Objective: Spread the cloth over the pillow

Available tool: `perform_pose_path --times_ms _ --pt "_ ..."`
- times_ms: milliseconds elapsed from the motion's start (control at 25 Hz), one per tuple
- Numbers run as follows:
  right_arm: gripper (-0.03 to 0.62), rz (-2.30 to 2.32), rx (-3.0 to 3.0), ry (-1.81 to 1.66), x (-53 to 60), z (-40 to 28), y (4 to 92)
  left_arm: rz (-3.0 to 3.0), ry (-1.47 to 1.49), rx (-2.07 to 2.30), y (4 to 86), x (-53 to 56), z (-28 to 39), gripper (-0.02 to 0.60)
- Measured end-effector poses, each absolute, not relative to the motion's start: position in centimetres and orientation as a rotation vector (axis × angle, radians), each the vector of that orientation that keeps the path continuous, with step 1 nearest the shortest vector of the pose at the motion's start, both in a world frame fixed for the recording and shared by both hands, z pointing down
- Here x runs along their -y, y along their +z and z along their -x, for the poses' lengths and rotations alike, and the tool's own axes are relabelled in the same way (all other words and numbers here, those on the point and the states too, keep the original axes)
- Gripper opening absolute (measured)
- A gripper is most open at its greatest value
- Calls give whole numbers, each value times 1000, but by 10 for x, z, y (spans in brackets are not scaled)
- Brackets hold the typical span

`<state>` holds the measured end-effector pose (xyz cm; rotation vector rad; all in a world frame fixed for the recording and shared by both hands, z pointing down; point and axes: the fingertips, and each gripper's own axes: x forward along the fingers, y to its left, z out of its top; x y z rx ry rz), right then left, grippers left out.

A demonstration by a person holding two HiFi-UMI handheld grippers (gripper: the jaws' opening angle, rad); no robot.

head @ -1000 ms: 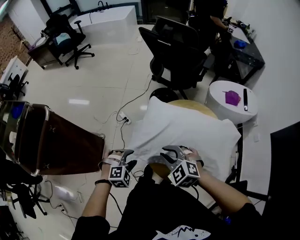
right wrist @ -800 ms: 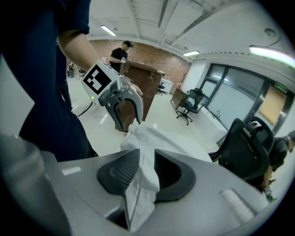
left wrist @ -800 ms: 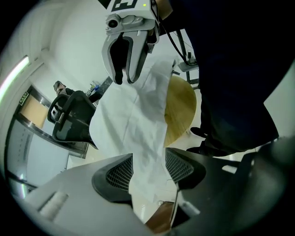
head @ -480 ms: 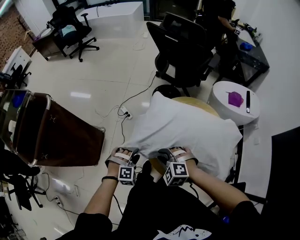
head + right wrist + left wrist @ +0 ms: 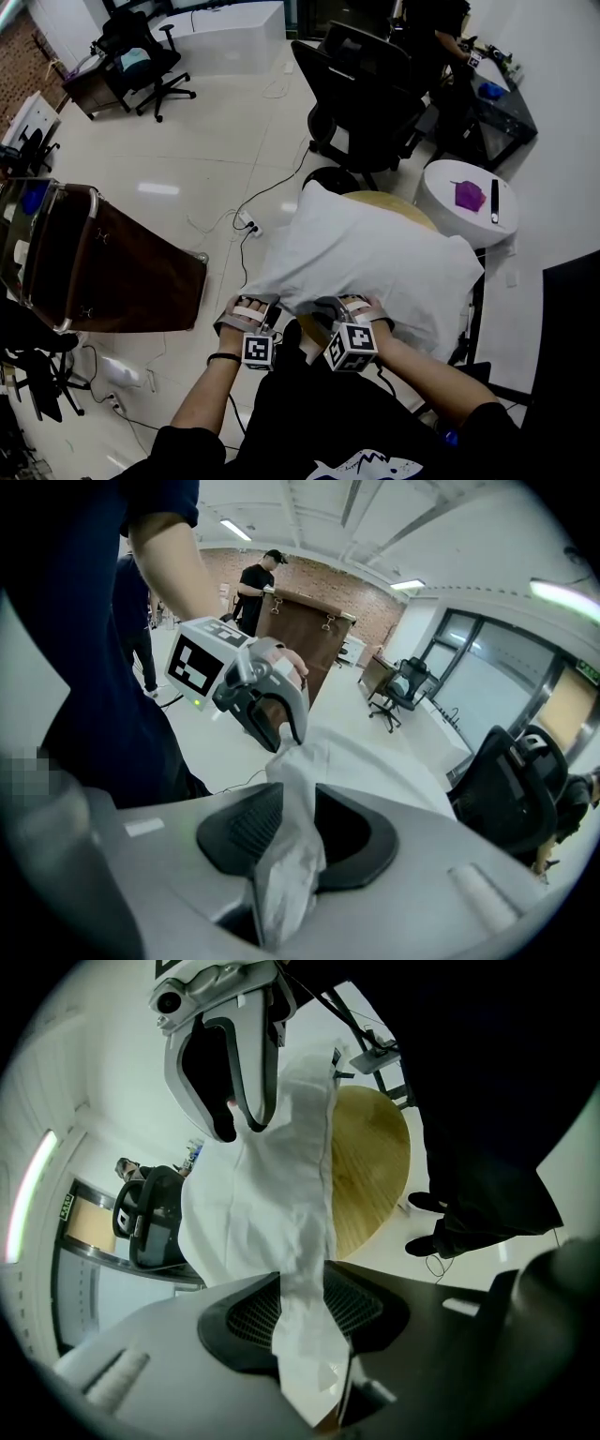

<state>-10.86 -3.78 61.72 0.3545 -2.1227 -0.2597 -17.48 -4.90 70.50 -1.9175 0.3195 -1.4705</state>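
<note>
A white cloth (image 5: 366,258) lies draped over the pillow, whose bulk shows under it, on a round wooden table (image 5: 394,208). Both grippers hold the cloth's near edge, side by side. My left gripper (image 5: 255,309) is at the near left corner; its jaws have just been closing and the cloth (image 5: 272,1194) runs down between them (image 5: 305,1335), pinched. My right gripper (image 5: 339,307) has had its jaws opening a little, and a bunched fold of cloth (image 5: 375,761) is pinched in them (image 5: 281,855). Each gripper shows in the other's view: the right gripper (image 5: 225,1063), the left gripper (image 5: 267,710).
A black office chair (image 5: 375,84) stands just beyond the table. A small white round table (image 5: 464,202) with a purple object is at the right. A brown cabinet (image 5: 112,272) stands at the left, with cables (image 5: 248,225) on the floor between.
Both grippers have sunk and drawn closer together at the cloth's near edge. The left jaws have narrowed onto the cloth.
</note>
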Motion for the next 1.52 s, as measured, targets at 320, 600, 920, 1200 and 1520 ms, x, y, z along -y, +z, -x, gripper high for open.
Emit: perform_pose_path --times_ms 320,600,920,1200,1520 --pt "120 -401 2154 -215 42 104 606 1919 -1412 -275 672 33 183 -8" --pt "120 -363 2170 -209 39 108 596 1949 -1367 -206 652 2 193 -8" --pt "120 -309 2080 -211 41 107 636 1988 -1460 -83 708 -19 188 -7" --pt "120 -318 1997 -257 56 100 659 2022 -1471 -61 713 -14 174 -6" --pt "120 -299 2066 -233 54 104 643 2059 -1497 -75 715 -10 171 -6"
